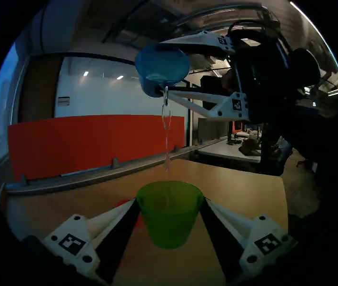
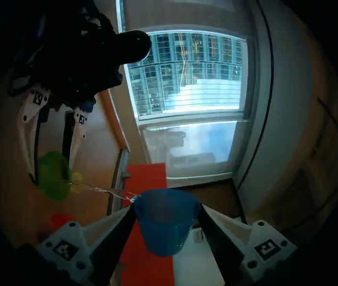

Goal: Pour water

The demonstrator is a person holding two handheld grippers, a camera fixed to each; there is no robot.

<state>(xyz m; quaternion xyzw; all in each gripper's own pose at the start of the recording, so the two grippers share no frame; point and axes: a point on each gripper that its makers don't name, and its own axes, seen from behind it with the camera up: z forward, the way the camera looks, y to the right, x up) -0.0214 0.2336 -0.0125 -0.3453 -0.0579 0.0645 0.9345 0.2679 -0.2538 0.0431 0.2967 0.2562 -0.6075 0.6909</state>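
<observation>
My left gripper [image 1: 169, 215] is shut on a green translucent cup [image 1: 169, 218], held upright above the wooden table [image 1: 245, 186]. High above it, my right gripper [image 1: 162, 67] is shut on a blue cup [image 1: 162, 69] tipped on its side. A thin stream of water [image 1: 166, 128] falls from the blue cup's rim into the green one. In the right gripper view my right gripper [image 2: 165, 223] grips the blue cup [image 2: 165, 221], water [image 2: 103, 190] runs from its rim toward the green cup [image 2: 53, 175], and the left gripper [image 2: 52, 164] holds that cup at far left.
A red object [image 1: 121, 204] lies on the table just behind the green cup, also seen as a red thing [image 2: 60, 220]. An orange wall panel [image 1: 83, 143] and a rail run behind the table. A large window [image 2: 193, 95] is in the right gripper view. A desk [image 1: 226, 150] stands beyond.
</observation>
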